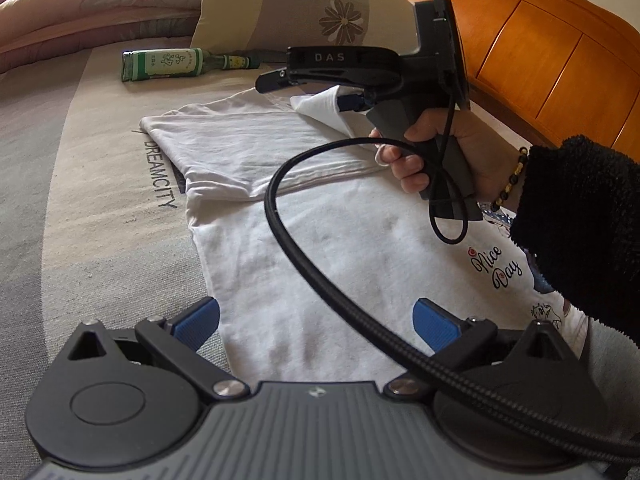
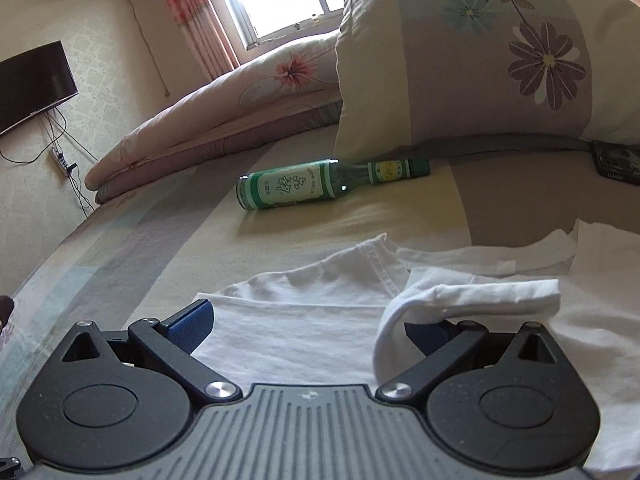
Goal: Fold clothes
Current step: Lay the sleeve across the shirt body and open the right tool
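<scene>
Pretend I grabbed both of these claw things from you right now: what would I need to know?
Left claw: open, empty, hovering over the white T-shirt's body.
Right claw: open, with a sleeve draped over one finger.
The shirt lies on the bed, one side already folded across.
A green bottle lies beyond it, apart.
Left: finish the folds.

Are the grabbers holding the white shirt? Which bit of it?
The left gripper is open above the white T-shirt and holds nothing. The right gripper is open too; a folded sleeve is draped over one finger, not pinched.
</scene>
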